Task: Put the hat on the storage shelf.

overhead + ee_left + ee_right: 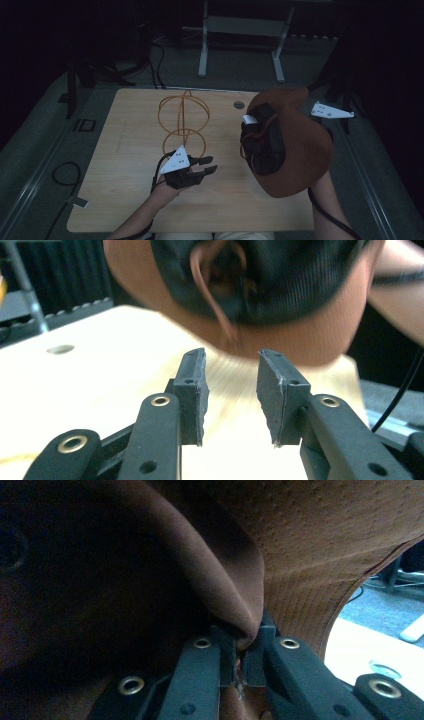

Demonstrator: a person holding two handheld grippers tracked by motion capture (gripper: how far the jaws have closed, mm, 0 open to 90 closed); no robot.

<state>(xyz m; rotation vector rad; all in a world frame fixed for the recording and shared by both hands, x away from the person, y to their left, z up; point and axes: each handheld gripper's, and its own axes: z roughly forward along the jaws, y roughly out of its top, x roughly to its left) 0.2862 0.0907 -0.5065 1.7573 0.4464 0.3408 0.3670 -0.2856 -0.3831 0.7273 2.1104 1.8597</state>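
Note:
A brown brimmed hat (300, 145) with a dark lining (265, 145) hangs tilted over the right side of the wooden table (125, 200), its opening facing left. My right gripper (243, 640) is shut on a fold of the hat's brim (235, 580); in the high view its grey plate (331, 111) sticks out behind the hat. A wire stand (183, 122) of orange rings rises at the middle of the table. Just in front of it, low over the table, my left gripper (209, 165) points right at the hat (300, 340). Its jaws (230, 385) stand open with nothing between them.
A round cable hole (239, 105) sits near the table's far edge. Behind the table a metal frame (240, 45) stands on the floor. A cable loop (67, 172) lies on the floor at the left. The person's forearms come in over the near edge.

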